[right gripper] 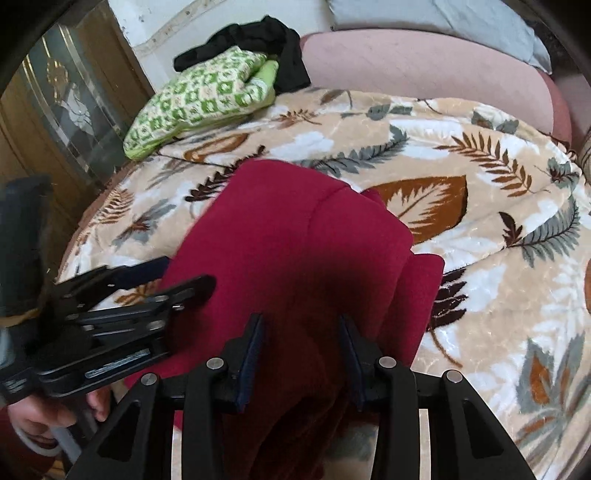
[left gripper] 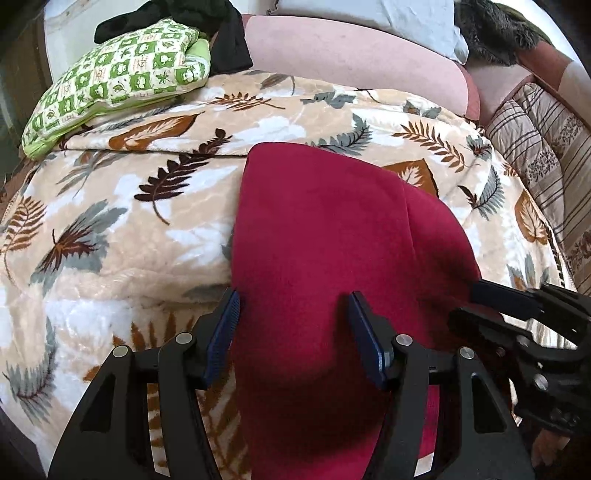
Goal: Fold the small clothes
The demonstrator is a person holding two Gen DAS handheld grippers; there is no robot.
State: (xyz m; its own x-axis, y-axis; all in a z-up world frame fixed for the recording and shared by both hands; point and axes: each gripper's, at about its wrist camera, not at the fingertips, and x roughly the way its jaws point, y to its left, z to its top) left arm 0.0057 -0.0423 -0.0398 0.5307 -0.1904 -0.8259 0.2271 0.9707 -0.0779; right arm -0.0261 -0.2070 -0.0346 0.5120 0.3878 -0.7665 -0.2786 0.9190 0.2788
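A dark red fleece garment (left gripper: 317, 236) lies folded lengthwise on the leaf-patterned blanket (left gripper: 122, 236); it also shows in the right wrist view (right gripper: 295, 251). My left gripper (left gripper: 293, 310) is open, its jaws wide apart just above the garment's near end, with nothing between them. My right gripper (right gripper: 301, 332) is open too, over the garment's near right part. The right gripper shows at the right edge of the left wrist view (left gripper: 517, 306), and the left gripper shows at the left of the right wrist view (right gripper: 147, 291).
A green checked folded cloth (left gripper: 118, 77) with black clothes (left gripper: 225, 33) on it lies at the far left of the bed. A pink bolster (left gripper: 354, 62) and pillows line the far edge. A striped quilt (left gripper: 546, 147) lies at right. A glass-fronted cabinet (right gripper: 62, 110) stands at left.
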